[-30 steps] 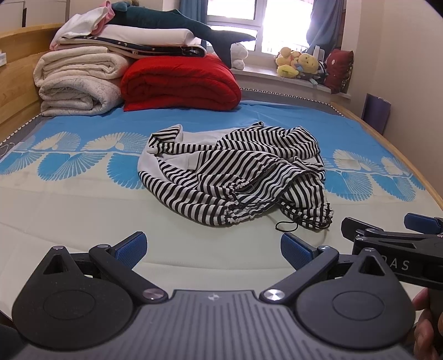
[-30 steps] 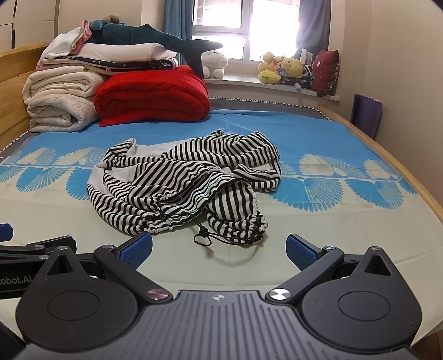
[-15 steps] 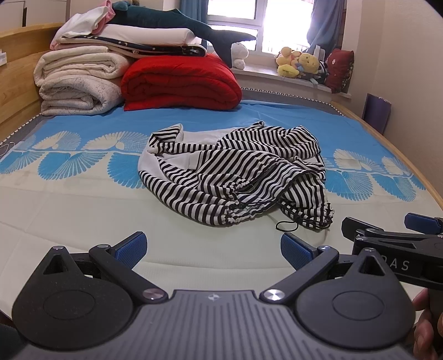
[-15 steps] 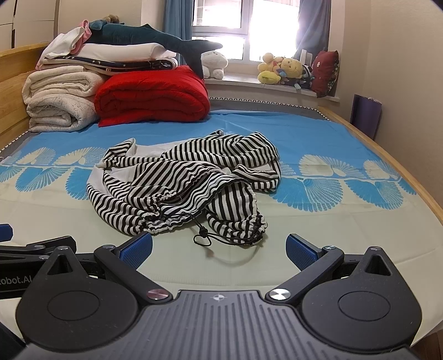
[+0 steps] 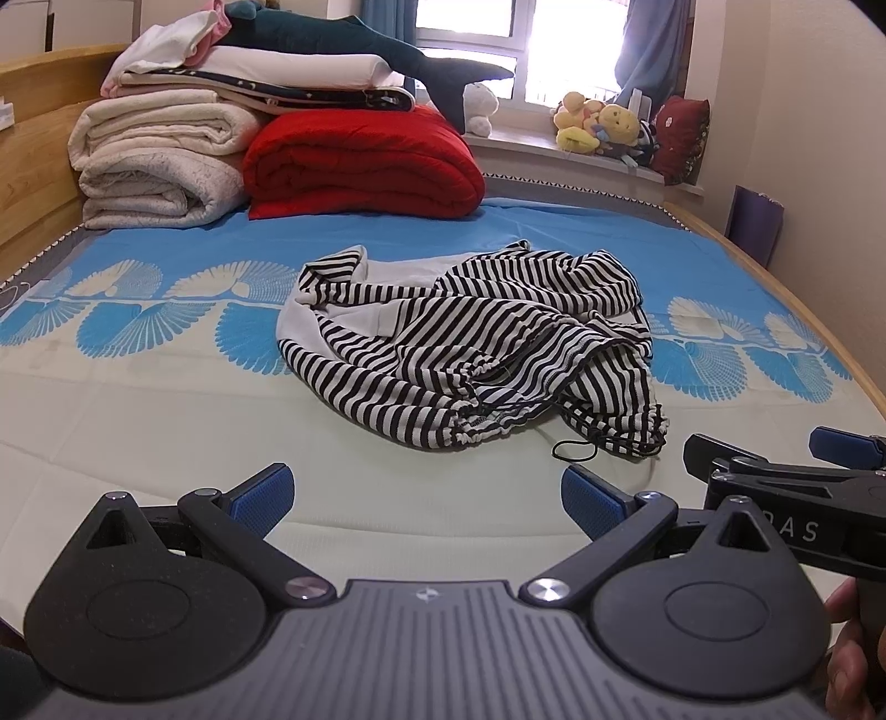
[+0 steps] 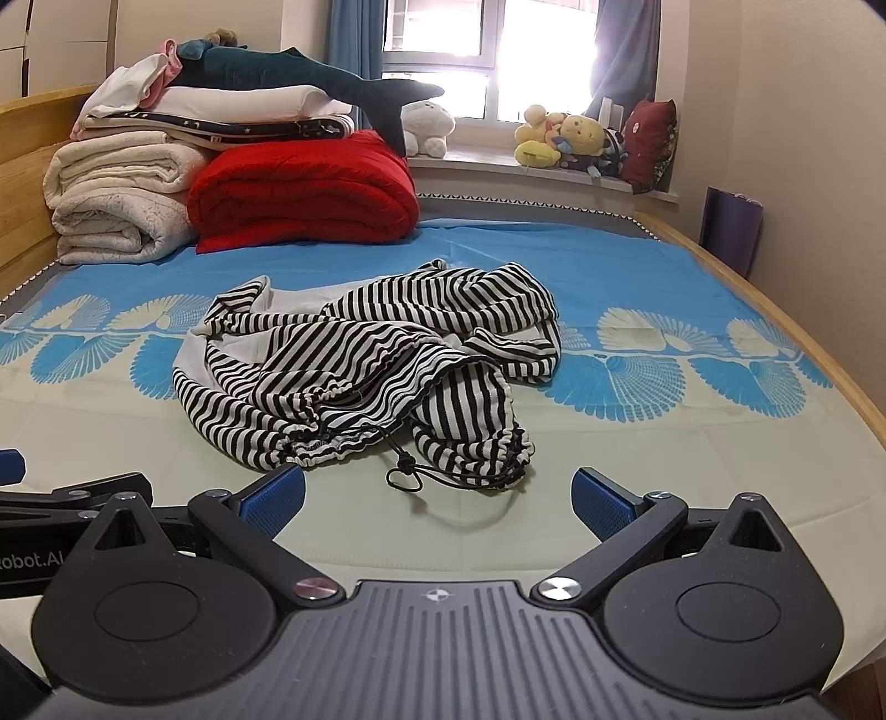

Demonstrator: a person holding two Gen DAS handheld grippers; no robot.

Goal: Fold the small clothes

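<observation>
Striped garment (image 5: 470,343) lies crumpled mid-bed, on the sheet (image 5: 166,432) where the blue fan print meets the pale near part. Black and white stripes, a plain white patch showing at its left. The gathered hem faces the cameras; a black drawstring (image 6: 407,471) trails out of it onto the sheet, ending in a small loop. The garment is unfolded, bunched, with one lobe hanging toward the near right.

Left gripper (image 5: 426,493): fingers spread wide, blue pads (image 5: 263,490) well apart, nothing between them. It hovers over the pale sheet, short of the garment, not touching cloth.

Right gripper (image 6: 437,493): fingers likewise spread wide, nothing held. The drawstring loop and the hem sit just beyond the gap between its tips, near but apart. In the left view this gripper shows at the right edge (image 5: 775,471), with part of a hand (image 5: 853,653) beneath it. In the right view, the left gripper pokes in at the left edge.

Far end of bed: a red quilt (image 5: 360,160), folded, beside a stack of cream blankets (image 5: 155,160) against the wooden headboard (image 5: 33,111). A shark plush (image 5: 354,44) lies on top of the stack. Windowsill behind holds soft toys (image 5: 603,124); exact kinds hard to make out against the glare. A purple bag (image 5: 756,227), or something like it, stands by the right wall.
</observation>
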